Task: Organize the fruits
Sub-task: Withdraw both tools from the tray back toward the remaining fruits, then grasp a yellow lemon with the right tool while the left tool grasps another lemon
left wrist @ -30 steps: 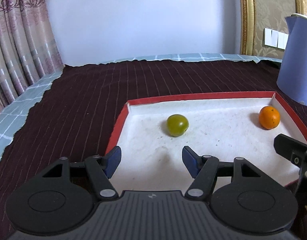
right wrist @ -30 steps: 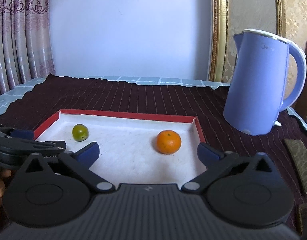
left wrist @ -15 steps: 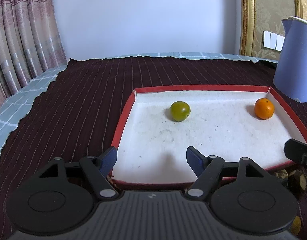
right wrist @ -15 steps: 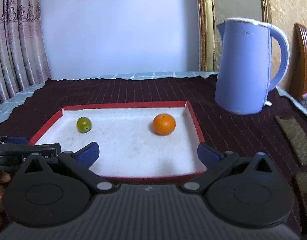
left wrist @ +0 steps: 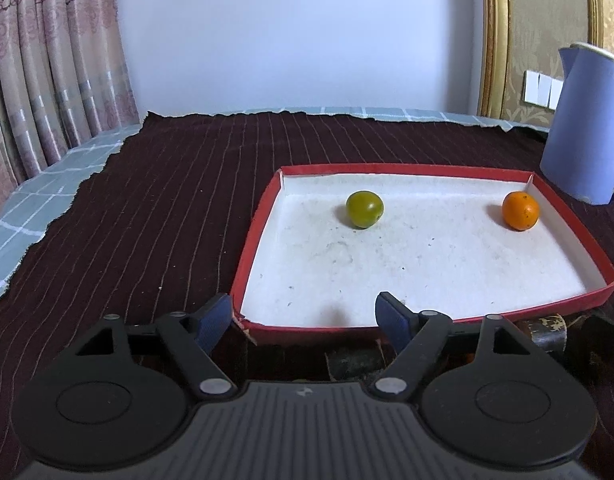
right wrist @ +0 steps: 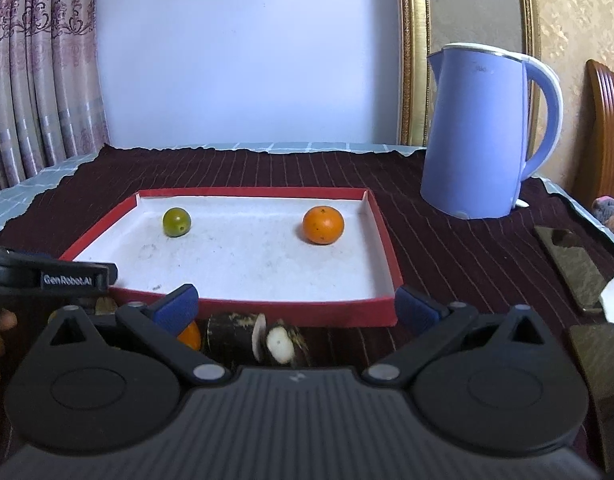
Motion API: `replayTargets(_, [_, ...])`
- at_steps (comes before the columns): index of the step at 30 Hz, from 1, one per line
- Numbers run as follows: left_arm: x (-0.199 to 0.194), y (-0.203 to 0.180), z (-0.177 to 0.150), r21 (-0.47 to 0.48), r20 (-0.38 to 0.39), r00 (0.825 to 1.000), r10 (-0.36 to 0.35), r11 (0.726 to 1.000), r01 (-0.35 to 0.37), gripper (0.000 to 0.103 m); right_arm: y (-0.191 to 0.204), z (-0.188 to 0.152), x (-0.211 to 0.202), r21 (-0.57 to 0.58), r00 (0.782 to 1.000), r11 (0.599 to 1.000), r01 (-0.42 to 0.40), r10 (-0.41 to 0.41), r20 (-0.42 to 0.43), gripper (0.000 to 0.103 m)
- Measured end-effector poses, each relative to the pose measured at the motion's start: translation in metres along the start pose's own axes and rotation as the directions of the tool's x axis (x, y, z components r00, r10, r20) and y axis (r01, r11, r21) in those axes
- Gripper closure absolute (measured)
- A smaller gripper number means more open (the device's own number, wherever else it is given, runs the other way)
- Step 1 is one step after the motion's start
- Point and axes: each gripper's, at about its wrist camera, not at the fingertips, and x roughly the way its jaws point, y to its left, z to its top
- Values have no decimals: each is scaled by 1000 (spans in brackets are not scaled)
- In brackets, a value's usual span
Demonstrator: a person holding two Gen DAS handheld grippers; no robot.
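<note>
A red-rimmed white tray (left wrist: 255, 236) (right wrist: 381, 236) holds a green fruit (left wrist: 364, 209) (right wrist: 177, 221) at its back left and an orange (left wrist: 520, 211) (right wrist: 323, 225) at its back right. My left gripper (left wrist: 303, 318) is open and empty at the tray's near left corner. My right gripper (right wrist: 297, 306) is open and empty just before the tray's near edge. Under it lie dark sugarcane pieces (right wrist: 251, 338) with white cut ends and a second small orange (right wrist: 190, 336), partly hidden by a finger. The left gripper's body (right wrist: 51, 274) shows at left in the right wrist view.
A blue kettle (right wrist: 483, 136) (left wrist: 587, 128) stands right of the tray on the dark striped cloth (left wrist: 147, 200). Dark flat slabs (right wrist: 571, 268) lie at the far right. A wooden chair back (right wrist: 605, 128) is beyond. Curtains (left wrist: 39, 80) hang at left.
Both grippers have pulled back from above the tray toward its near edge. The sugarcane pieces and the second orange have come into view below the right gripper.
</note>
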Motion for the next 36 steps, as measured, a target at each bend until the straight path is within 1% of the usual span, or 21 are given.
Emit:
replayTargets(4, [-9,3,-2,-6,18,1000,-5,1000,5,24,1,-5,-9,-28,1000,1000,7,-6,22,0])
replayTargets(8, [-20,7,-7,0,50,999,-1,1000,1,24,1,-11,-19,-53,999,999,-8,10,36,0])
replayTargets(11, [-27,11,-12,14,58,998,-29,1000,28,24,0,-17,-24,-63,1000,998,-3,5,26,0])
replayTargets(15, [-33,15,-18,34,59,997,-59,998,57,24,-2,-26,-33,-71,999,997,-27,29,31,0])
replayTargets(17, [-35,18,-22,37,61,996,-67,997,64,24,-3,-30,-38,-72,999,997,-25,28,41,0])
replayTargets(19, [-35,21,-24,33,57,996,-71,997,70,24,-1,-35,-40,-88,998,995,-43,47,34,1])
replayTargets(20, [-35,23,-25,30,53,996,-77,997,75,24,0,-37,-40,-90,998,995,-50,53,27,4])
replayTargets(21, [-34,25,-27,26,51,995,-85,996,84,24,0,-38,-40,-91,998,994,-59,61,16,10])
replayTargets(25, [-31,35,-29,6,44,996,-72,997,72,24,3,-44,-34,-104,994,988,-111,108,-30,20])
replayTargets(27, [-31,40,-30,-4,41,997,-71,997,72,24,6,-46,-30,-118,990,983,-140,134,-50,33])
replayTargets(28, [-31,42,-31,-10,42,996,-76,997,76,24,7,-47,-28,-119,987,980,-158,151,-63,36])
replayTargets(31, [-31,47,-33,-12,44,995,-90,996,91,24,11,-52,-21,-125,980,975,-185,174,-93,50])
replayTargets(32, [-31,48,-34,-5,46,995,-94,996,94,24,13,-54,-18,-129,978,972,-195,183,-105,60])
replayTargets(33, [-32,48,-36,6,50,994,-97,995,97,24,14,-55,-17,-129,976,971,-203,189,-111,68])
replayTargets(34, [-32,48,-38,18,54,993,-100,995,99,24,14,-56,-17,-131,975,970,-205,192,-108,69])
replayTargets(36, [-33,47,-41,39,59,992,-114,993,112,24,13,-56,-17,-130,974,968,-213,200,-106,76])
